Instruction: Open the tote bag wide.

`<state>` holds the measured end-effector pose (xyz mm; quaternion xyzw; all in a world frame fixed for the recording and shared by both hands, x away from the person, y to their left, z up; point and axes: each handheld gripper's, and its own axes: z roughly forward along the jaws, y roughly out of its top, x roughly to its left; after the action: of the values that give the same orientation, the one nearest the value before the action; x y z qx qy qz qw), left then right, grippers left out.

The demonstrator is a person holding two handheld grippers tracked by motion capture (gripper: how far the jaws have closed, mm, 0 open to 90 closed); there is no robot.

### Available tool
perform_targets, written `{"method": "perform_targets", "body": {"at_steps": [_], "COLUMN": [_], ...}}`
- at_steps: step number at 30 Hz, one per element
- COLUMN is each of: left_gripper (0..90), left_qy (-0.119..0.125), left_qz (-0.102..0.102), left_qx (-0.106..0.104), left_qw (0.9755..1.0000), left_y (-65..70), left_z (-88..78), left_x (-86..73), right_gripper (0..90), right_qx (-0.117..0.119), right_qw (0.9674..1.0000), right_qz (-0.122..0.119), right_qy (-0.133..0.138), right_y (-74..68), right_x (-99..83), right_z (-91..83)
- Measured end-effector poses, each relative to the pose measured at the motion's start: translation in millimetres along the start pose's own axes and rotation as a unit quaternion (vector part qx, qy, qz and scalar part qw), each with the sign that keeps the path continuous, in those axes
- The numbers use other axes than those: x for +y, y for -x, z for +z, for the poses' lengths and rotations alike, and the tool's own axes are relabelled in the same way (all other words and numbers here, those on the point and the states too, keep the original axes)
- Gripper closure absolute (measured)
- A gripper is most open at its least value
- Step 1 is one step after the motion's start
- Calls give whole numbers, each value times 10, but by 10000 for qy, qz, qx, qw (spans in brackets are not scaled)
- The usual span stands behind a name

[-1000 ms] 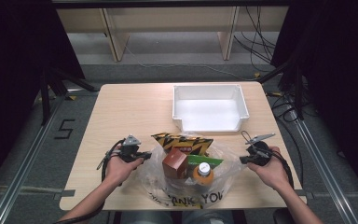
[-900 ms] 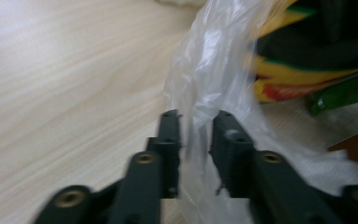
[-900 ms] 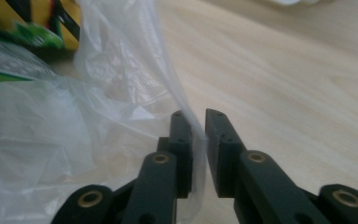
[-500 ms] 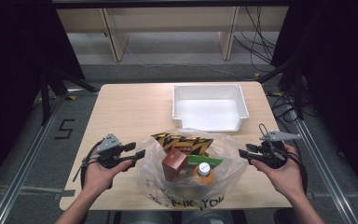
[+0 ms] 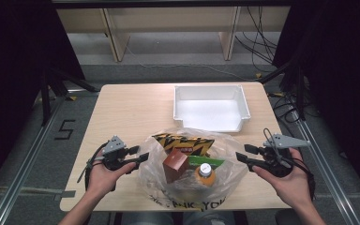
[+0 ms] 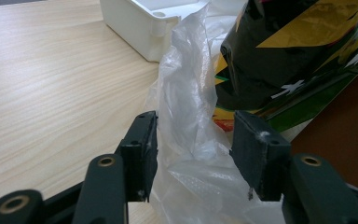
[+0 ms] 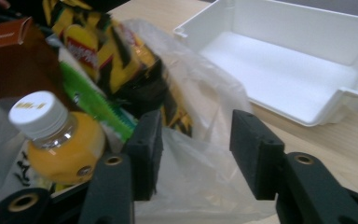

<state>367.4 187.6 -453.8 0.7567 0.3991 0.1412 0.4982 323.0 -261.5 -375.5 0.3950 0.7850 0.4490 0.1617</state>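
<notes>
Both claws — the left gripper (image 5: 142, 156) and right gripper (image 5: 242, 156) — had just spread off the plastic bag (image 5: 187, 187) at the table's (image 5: 126, 108) near edge, pinching nothing — next probably lifting goods toward the white bin (image 5: 211, 96).

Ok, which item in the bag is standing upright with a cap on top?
The orange drink bottle, white cap up, at the bag's right front. The brown box and the black-and-yellow packet have no cap.

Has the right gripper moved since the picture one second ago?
Yes. The right gripper has moved rightward, away from the plastic bag toward the table's right edge; its jaws have just been opening.
</notes>
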Motion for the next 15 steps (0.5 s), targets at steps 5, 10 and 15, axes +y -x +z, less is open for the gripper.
{"method": "perform_targets", "body": {"at_steps": [5, 10, 15], "left_gripper": [562, 696, 838], "left_qy": [-117, -394, -801], "left_qz": [126, 248, 273], "left_qx": [-62, -186, -272], "left_qw": [9998, 9987, 9960], "left_y": [6, 3, -25], "left_z": [49, 155, 231], "left_x": [-4, -58, -111], "right_gripper": [757, 900, 900], "right_qx": [311, 444, 521], "right_qw": [9980, 9881, 9752], "right_qz": [-148, -22, 91], "right_qy": [-538, -1471, -2149], "right_y": [-87, -80, 19], "right_x": [-75, -244, -382], "right_z": [86, 285, 461]}}
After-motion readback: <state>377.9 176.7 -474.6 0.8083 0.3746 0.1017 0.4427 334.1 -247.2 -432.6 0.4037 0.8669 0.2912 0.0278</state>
